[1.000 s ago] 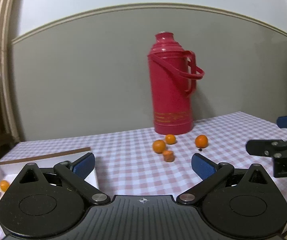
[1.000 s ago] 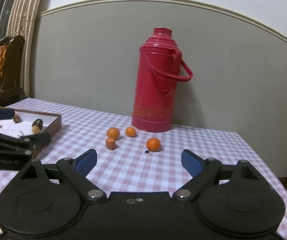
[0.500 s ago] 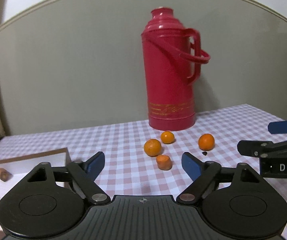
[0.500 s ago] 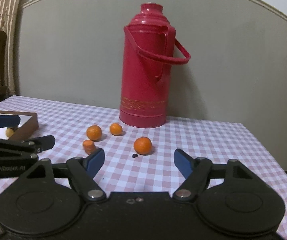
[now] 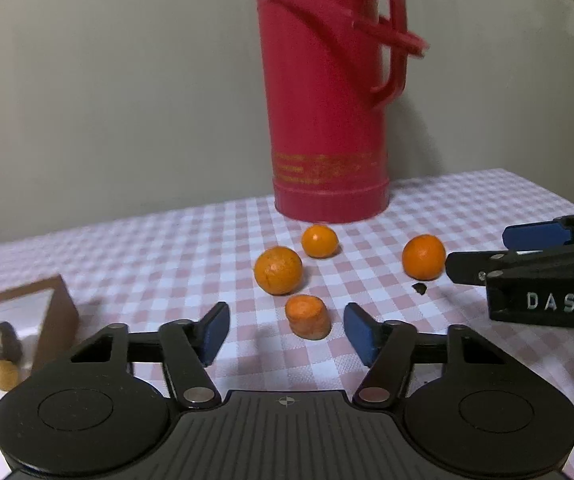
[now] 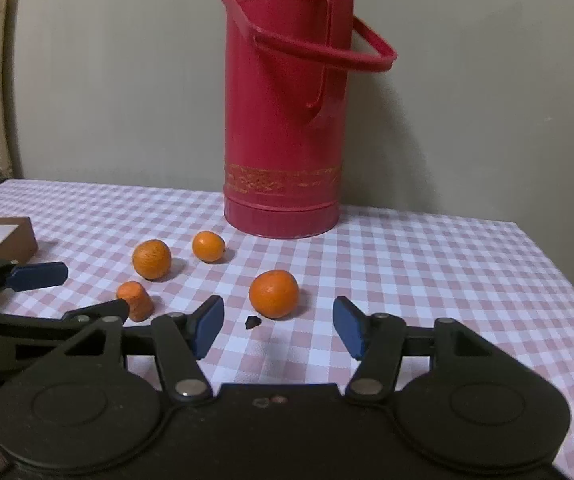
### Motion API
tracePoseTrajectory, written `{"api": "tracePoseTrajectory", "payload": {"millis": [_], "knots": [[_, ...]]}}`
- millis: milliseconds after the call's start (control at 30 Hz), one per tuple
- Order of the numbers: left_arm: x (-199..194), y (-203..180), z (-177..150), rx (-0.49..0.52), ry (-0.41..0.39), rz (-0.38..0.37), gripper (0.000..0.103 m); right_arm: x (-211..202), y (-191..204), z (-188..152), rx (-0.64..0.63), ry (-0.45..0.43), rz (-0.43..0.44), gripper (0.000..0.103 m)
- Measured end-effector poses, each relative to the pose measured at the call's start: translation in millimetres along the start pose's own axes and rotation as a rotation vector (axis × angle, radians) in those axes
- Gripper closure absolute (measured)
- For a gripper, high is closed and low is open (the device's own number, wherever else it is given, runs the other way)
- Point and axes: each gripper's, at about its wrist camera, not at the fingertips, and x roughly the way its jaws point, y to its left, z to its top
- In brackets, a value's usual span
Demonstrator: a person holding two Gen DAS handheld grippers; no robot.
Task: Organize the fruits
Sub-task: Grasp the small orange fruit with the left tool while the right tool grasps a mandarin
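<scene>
As both tools' jaws were closing, still empty, left tool (image 5: 286, 333) risked toppling the stub (image 5: 308, 316); right tool (image 6: 274, 327) rolling the orange (image 6: 274, 293).

A tall red thermos flask (image 6: 283, 120) stands upright on the pink-checked tablecloth (image 6: 427, 264) — grey wall (image 6: 107, 80) behind.
</scene>
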Motion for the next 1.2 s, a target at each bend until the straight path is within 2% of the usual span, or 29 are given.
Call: {"api": "tracePoseTrajectory", "payload": {"millis": [133, 267, 467, 600, 633, 700, 767, 800, 967, 1200], "knots": [[14.8, -3.8, 5.0, 0.001, 0.039, -0.002, 0.046, 15.9, -3.5, 2.0, 0.001, 0.021, 0.000, 0.052], [25.5, -9.4, 7.6, 0.009, 0.079, 0.001, 0.052, 29.4, -6.6, 4.3, 0.021, 0.041, 0.008, 0.052], [34.9, -7.7, 10.4, -0.014, 0.104, 0.008, 0.057, 46.7, -0.5, 6.4, 0.019, 0.068, 0.024, 0.052], [37.3, -7.8, 11.1, -0.016, 0.111, -0.008, 0.073, 57.5, 3.4, 8.5, 0.038, 0.078, 0.021, 0.054], [37.9, -7.7, 11.2, -0.017, 0.112, -0.008, 0.074, 59.9, 4.5, 9.4, 0.039, 0.080, 0.018, 0.054], [39.0, -7.5, 11.4, -0.020, 0.113, -0.011, 0.075, 64.7, 5.5, 10.4, 0.042, 0.089, 0.023, 0.058], [39.1, -7.5, 11.4, -0.020, 0.113, -0.011, 0.075, 68.2, 6.3, 10.6, 0.040, 0.103, 0.016, 0.072], [39.2, -7.2, 11.4, -0.022, 0.113, -0.013, 0.075, 69.1, 5.7, 10.6, 0.045, 0.093, 0.012, 0.074], [39.9, -4.5, 11.5, -0.037, 0.112, -0.020, 0.075, 67.5, 6.5, 8.8, 0.046, 0.089, 0.011, 0.074], [32.5, 7.6, 8.9, -0.037, 0.100, 0.014, 0.075, 68.2, 13.8, 10.1, 0.041, 0.092, 0.023, 0.074]]}}
